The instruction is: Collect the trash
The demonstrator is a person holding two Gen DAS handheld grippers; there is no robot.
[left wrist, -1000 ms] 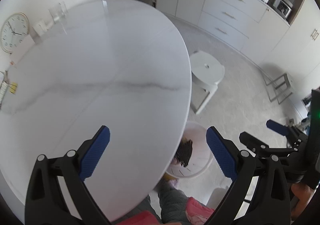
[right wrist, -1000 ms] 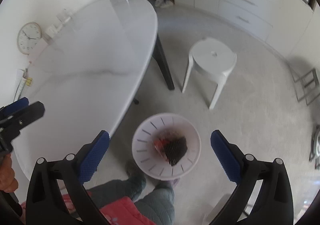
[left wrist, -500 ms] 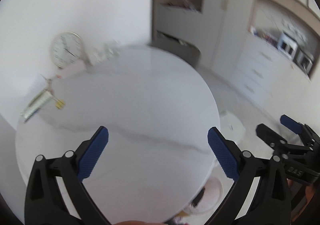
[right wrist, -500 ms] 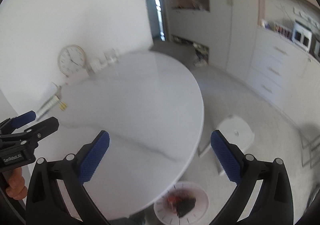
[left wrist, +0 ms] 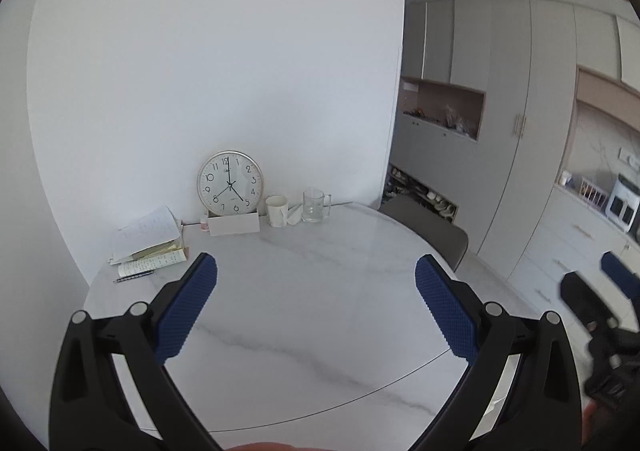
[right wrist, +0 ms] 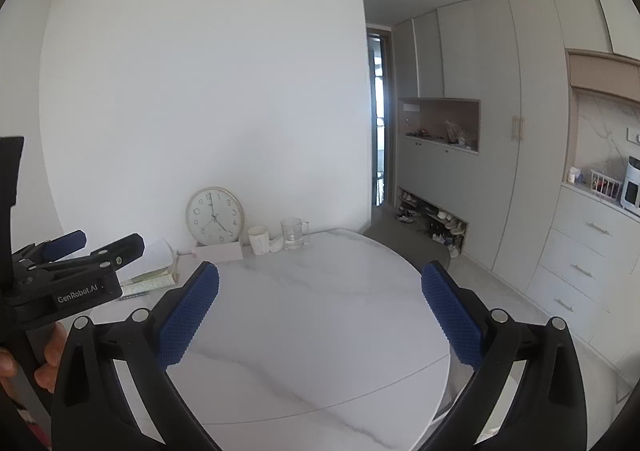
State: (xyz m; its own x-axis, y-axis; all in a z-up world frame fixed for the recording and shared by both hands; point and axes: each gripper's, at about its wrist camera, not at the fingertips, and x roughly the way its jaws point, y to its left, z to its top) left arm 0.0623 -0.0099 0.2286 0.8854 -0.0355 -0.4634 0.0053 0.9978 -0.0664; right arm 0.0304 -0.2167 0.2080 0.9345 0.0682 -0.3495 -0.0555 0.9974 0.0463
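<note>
My left gripper is open with nothing between its blue pads, held above the near half of a round white marble table. My right gripper is open too and holds nothing, level over the same table. From the right wrist view the left gripper shows at the left edge, a hand below it. The right gripper's fingers show at the right edge of the left wrist view. No trash and no bin are in sight in either view.
Against the wall at the table's far edge stand a clock, a white box, a white cup, a glass mug and a pile of papers. A grey chair sits behind. Cabinets line the right.
Both grippers have tilted up from looking down at the floor to looking level across the table. The white bin with trash in it and the white stool have dropped out of view.
</note>
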